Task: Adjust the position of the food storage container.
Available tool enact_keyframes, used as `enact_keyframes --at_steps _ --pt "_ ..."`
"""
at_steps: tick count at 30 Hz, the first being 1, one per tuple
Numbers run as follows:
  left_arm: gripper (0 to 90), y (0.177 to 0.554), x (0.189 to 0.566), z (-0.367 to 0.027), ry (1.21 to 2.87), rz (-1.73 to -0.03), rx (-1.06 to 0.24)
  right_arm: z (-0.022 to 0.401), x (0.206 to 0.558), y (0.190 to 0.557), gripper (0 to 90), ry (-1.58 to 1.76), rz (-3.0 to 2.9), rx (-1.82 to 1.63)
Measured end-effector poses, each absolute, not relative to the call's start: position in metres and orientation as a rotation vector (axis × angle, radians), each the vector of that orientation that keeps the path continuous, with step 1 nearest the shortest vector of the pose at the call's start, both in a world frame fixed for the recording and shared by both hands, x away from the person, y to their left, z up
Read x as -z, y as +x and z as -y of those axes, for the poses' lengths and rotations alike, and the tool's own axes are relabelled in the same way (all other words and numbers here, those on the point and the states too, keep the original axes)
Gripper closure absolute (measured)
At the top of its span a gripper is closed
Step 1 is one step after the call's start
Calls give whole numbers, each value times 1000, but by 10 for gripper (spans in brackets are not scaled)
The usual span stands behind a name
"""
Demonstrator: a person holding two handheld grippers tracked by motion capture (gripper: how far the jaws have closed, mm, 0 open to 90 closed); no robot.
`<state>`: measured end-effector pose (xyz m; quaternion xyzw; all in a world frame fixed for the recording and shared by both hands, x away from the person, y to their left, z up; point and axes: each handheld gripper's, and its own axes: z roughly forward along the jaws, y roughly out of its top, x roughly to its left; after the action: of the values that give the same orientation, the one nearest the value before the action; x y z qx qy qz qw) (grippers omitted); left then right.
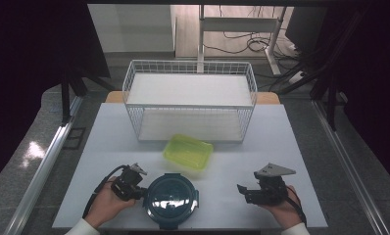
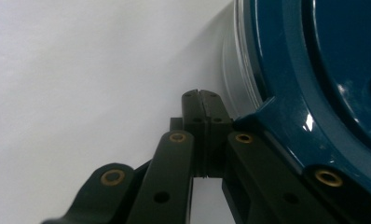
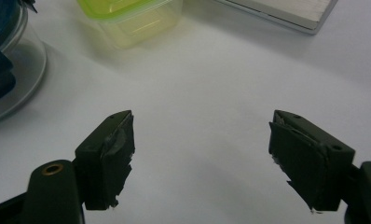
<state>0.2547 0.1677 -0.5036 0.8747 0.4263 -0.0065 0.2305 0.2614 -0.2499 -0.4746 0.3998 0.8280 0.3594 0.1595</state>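
Round glass container with a blue clip-lock lid at the table's near edge, the left gripper pressed shut against its side. The right gripper rests well apart, jaws wide and empty. The container is judged rigid, heavy, slippery and breakable; best gripped at a lid latch tab.

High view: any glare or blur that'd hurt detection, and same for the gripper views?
High view: ceiling light glares off the round blue lid; corners dark. Left gripper view: blue lid close and soft, small highlights; left gripper sharp. Right gripper view: green container slightly blurred; right gripper sharp.
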Motion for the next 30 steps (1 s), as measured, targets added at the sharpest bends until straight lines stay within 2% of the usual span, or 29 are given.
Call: enact_keyframes --at_steps 15,28,30 --pt "900 256 504 -148 2409 -1134 44 250 474 261 224 1139 -2364 -1031" --pt "900 250 492 -174 2269 -1220 -10 252 471 259 225 1148 -2352 -1063" --pt "777 245 485 -179 2210 -1233 -50 250 470 259 223 1150 -2357 -1077"
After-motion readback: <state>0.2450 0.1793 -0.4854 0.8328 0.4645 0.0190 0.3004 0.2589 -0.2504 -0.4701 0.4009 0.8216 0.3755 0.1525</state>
